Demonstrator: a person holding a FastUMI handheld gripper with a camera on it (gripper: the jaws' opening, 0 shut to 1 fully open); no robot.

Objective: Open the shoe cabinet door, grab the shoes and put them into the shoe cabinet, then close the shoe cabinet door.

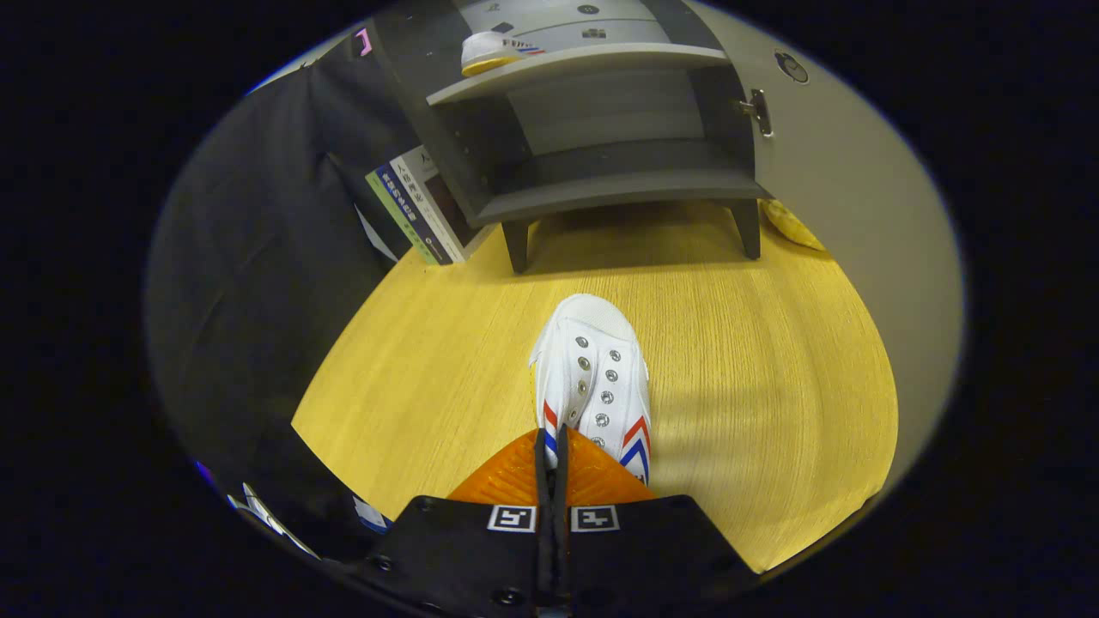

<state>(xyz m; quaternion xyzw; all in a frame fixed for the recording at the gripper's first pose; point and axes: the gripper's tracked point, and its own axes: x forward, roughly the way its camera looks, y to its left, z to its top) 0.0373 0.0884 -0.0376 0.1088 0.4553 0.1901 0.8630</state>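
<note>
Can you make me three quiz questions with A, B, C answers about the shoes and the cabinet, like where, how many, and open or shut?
1. Where is the shoe that the fingers pinch?
A. on the top shelf
B. over the wooden table, in front of the cabinet
C. under the books

2. How many shoes can you see?
A. one
B. two
C. four

3. How is the cabinet door?
A. open
B. shut
C. taken off

Answers:
1 B, the shoe pokes out ahead of the orange fingers over the table, short of the cabinet.
2 B, one is held by the gripper and a second shoe sits on the upper shelf.
3 A, the door is swung aside and the shelves show.
</note>
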